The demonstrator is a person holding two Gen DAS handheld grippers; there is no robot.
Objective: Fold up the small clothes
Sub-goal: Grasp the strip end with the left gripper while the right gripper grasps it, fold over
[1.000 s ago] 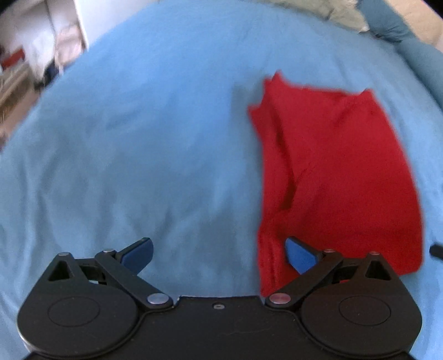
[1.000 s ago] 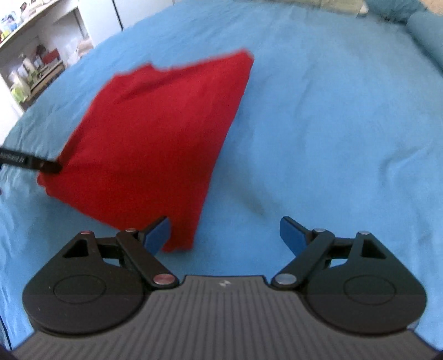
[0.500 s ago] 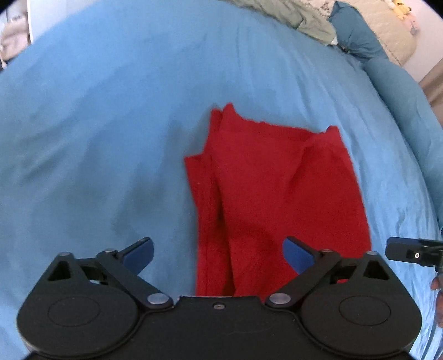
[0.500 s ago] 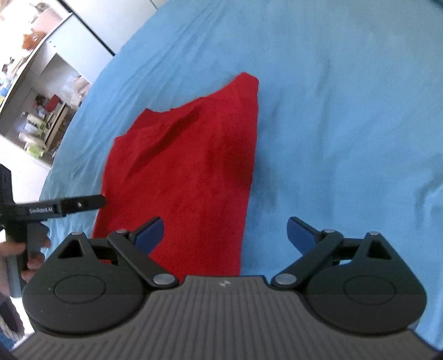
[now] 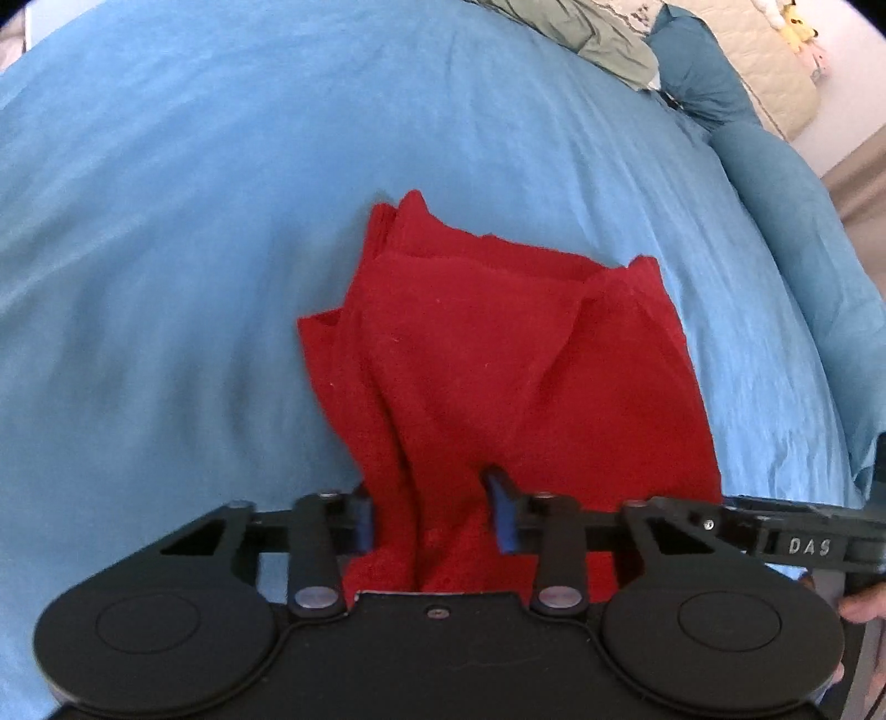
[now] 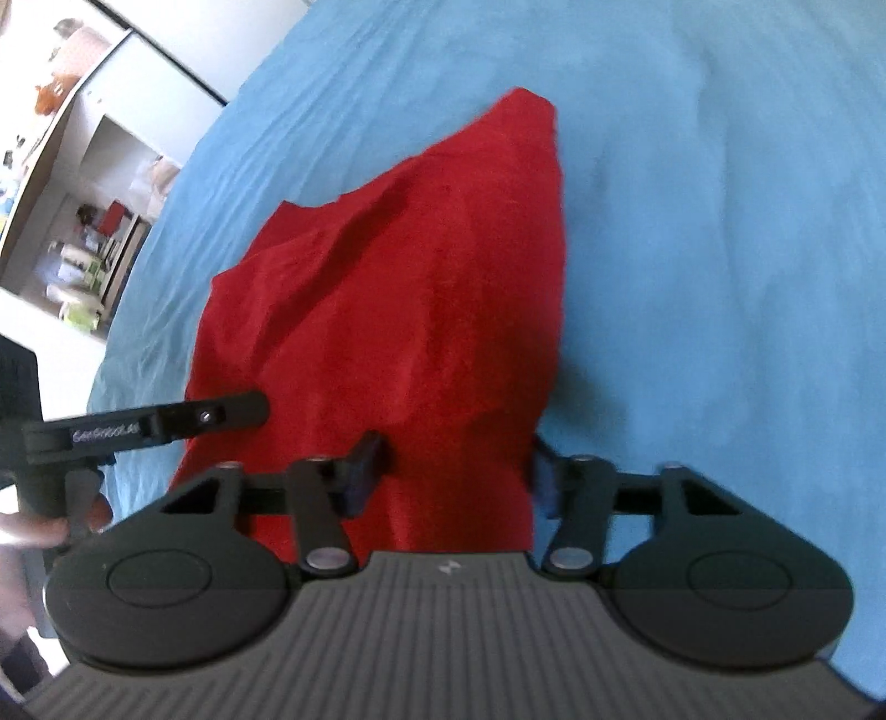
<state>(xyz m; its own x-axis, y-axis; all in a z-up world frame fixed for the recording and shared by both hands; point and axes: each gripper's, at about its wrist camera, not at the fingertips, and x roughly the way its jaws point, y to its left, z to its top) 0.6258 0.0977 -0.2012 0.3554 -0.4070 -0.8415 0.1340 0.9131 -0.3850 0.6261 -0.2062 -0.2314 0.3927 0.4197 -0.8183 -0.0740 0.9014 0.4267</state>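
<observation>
A small red garment lies partly folded on a blue bedsheet; it also shows in the right wrist view. My left gripper straddles the garment's near left edge, its blue pads half closed with red cloth bunched between them. My right gripper straddles the near right edge the same way, cloth between its pads. Each gripper shows at the side of the other's view.
The blue sheet spreads wide on all sides. Pillows and a green cloth pile sit at the far end of the bed. Shelves and a cupboard stand beyond the bed's left side.
Both grippers moved in onto the garment's near edge and their jaws narrowed from wide open to closing around the cloth.
</observation>
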